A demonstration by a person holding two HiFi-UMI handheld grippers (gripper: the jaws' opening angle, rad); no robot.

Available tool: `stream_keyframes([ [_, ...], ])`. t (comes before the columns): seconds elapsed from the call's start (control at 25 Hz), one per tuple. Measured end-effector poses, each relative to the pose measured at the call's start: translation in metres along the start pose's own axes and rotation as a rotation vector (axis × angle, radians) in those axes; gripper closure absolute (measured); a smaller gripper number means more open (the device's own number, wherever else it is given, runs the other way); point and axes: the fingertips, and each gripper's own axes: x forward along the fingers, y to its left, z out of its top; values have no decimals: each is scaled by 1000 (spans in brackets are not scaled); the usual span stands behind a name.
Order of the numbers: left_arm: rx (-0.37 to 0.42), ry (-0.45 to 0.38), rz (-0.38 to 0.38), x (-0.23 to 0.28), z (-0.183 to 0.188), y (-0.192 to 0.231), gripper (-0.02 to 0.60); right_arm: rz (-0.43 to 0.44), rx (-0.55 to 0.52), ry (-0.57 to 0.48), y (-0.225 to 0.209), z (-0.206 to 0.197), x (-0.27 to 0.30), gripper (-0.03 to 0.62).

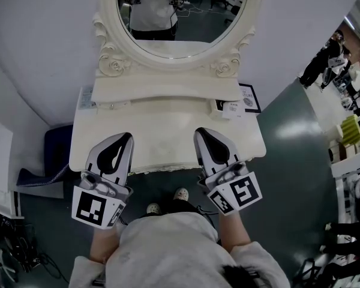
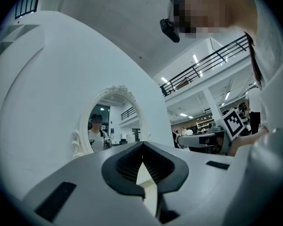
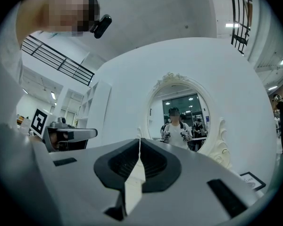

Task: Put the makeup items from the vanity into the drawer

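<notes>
A cream vanity (image 1: 168,134) with an oval mirror (image 1: 180,17) stands below me. A small white box with a dark label (image 1: 231,108) lies at the top's back right, and a flat white packet (image 1: 86,98) lies at the back left. My left gripper (image 1: 128,135) hovers over the front left of the top, shut and holding nothing. My right gripper (image 1: 199,131) hovers over the front right, also shut and holding nothing. In the left gripper view the left gripper (image 2: 142,143) points at the mirror (image 2: 114,121). The right gripper (image 3: 139,140) likewise faces the mirror (image 3: 181,117). No open drawer shows.
A black-framed card (image 1: 249,97) leans at the vanity's back right corner, also seen as the framed card (image 3: 252,179). A dark blue stool (image 1: 57,149) stands left of the vanity. A curved white wall (image 1: 42,53) is behind it. People and shelves (image 1: 348,83) are at the far right.
</notes>
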Motion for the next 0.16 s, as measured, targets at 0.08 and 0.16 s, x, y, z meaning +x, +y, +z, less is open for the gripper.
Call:
stream_keyframes([
  [0.08, 0, -2, 0, -1, 1, 0, 566, 1, 0, -1, 2, 1, 0, 574],
  [0.16, 0, -1, 0, -3, 2, 0, 566, 3, -1, -2, 4, 2, 0, 574],
])
